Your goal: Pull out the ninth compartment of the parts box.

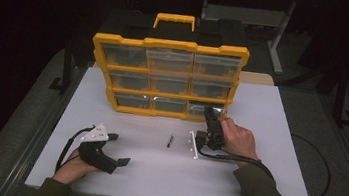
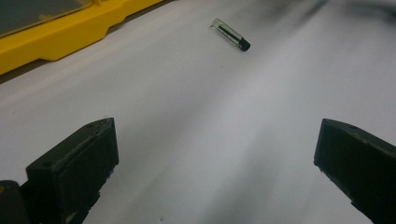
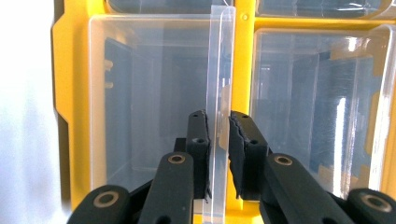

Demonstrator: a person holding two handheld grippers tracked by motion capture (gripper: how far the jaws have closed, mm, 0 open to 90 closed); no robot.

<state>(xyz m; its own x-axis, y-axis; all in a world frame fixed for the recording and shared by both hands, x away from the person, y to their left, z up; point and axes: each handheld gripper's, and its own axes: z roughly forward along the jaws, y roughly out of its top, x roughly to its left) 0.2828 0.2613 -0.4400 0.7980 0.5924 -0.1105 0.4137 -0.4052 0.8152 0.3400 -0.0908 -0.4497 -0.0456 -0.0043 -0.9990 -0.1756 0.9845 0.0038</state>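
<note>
The right tongs (image 3: 217, 140) are clamped on the clear front lip of a drawer (image 3: 154, 93) in the bottom row, right end, of the yellow organizer (image 1: 169, 44), which stands upright at the far side of the white worktop (image 1: 262, 189). The left tongs (image 1: 117, 149) rest near the left edge, jaws spread wide and holding nothing. Between the two hands lies a small clear tube (image 2: 229, 34) (dark-capped), apart from everything.

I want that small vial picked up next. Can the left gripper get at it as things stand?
Probably yes: the left gripper is open, and bare table lies between it and the vial.
</note>
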